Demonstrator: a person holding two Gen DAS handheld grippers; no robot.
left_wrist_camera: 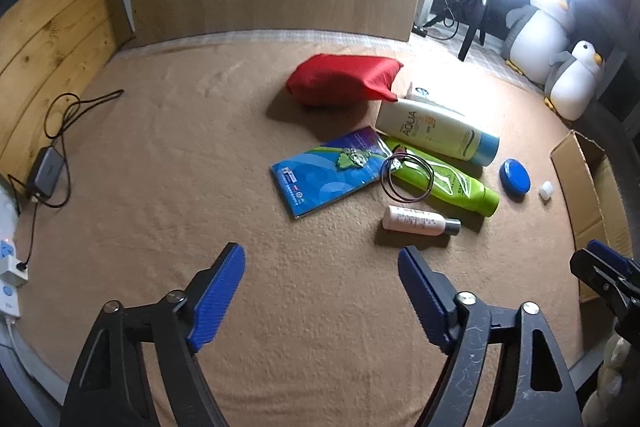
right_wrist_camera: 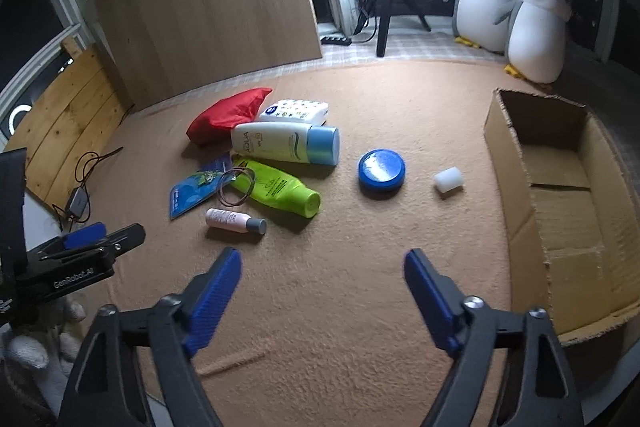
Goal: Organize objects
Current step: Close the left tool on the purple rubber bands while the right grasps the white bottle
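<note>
A: Nearest you, your left gripper point(left_wrist_camera: 322, 275) hangs over bare tan blanket point(left_wrist_camera: 168, 163), its blue pads apart with nothing between them. Your right gripper point(right_wrist_camera: 323, 279) stands the same way, jaws apart and empty, above the blanket beside the cardboard box point(right_wrist_camera: 516, 187).

B: And what lies just beyond the fingers?

A: A small pink bottle with a grey cap point(right_wrist_camera: 235, 219) lies on its side, closest to you. Just past it a lime-green bottle point(right_wrist_camera: 280, 189) lies tilted, with thin wire rings point(right_wrist_camera: 236, 187) resting across its end and across a blue booklet point(left_wrist_camera: 326, 171).

B: Further on?

A: A white AQUA lotion bottle with a light-blue cap point(right_wrist_camera: 286, 143) lies touching the green one. Toward the box, apart from the pile, sit a round blue tin point(right_wrist_camera: 381, 171) and a small white cap point(right_wrist_camera: 449, 179). Behind the lotion bottle is a white packet point(right_wrist_camera: 294, 111), then a red pouch point(left_wrist_camera: 344, 79) toward the blanket's far edge. The box lies open along the blanket's right edge.
</note>
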